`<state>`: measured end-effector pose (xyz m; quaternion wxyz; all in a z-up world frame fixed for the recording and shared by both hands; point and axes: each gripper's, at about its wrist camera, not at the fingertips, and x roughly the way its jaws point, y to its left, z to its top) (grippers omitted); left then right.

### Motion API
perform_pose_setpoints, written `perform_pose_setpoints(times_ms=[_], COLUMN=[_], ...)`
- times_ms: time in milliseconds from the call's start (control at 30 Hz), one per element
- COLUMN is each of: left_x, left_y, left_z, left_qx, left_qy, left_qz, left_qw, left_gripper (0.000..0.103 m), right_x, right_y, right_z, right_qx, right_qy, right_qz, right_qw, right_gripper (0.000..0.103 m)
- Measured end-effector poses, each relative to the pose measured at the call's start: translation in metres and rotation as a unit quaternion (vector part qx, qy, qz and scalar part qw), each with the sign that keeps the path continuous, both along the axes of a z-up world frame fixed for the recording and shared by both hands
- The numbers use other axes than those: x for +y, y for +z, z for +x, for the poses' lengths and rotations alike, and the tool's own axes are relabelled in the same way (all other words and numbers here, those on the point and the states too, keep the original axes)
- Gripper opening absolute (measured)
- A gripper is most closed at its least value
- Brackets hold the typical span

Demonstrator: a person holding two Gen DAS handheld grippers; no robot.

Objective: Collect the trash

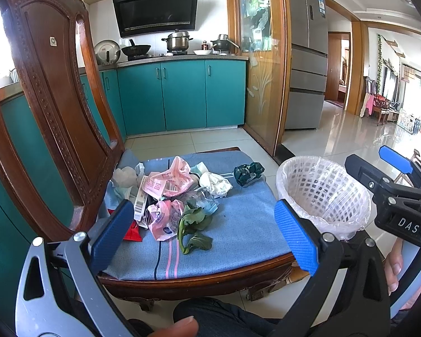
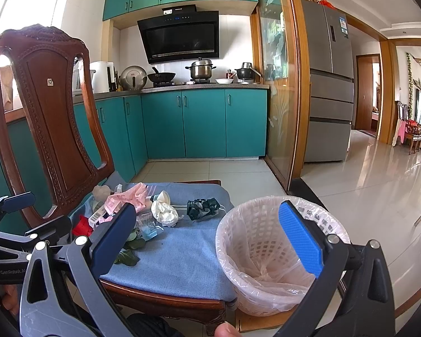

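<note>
Currently both claws, left claw (image 1: 202, 230) and right claw (image 2: 210, 238), hang spread and empty; trash pile (image 1: 168, 193) sits on the chair cushion (image 1: 238, 219), basket (image 2: 269, 255) at three o'clock (light wrappers could slip free).

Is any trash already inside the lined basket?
No. In the right wrist view the basket holds only its plastic liner; the trash pile lies on the chair cushion.

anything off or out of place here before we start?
Yes: litter is heaped on the chair cushion, namely pink wrappers, crumpled tissue, a leafy green scrap and a dark green wad. The lined bin beside the chair looks empty. Both grippers are open and hold nothing.
</note>
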<state>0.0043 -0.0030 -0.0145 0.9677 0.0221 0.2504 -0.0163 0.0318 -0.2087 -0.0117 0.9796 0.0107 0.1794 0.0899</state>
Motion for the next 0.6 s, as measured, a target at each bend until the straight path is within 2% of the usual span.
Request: perform_pose_setpoints(times_ms=[600], left_x=[0.0026], left_y=[-0.0003], left_z=[0.0061], left_qx=[0.017], left_qy=[0.003], left_qz=[-0.003], left_qw=[0.9999], left_gripper=[0.1], right_x=[0.0002], right_y=[-0.0057], right_z=[0.0033], right_qx=[0.006], right_qy=[0.001], right_qz=[0.002], right_qw=[1.0], right_gripper=[0.1])
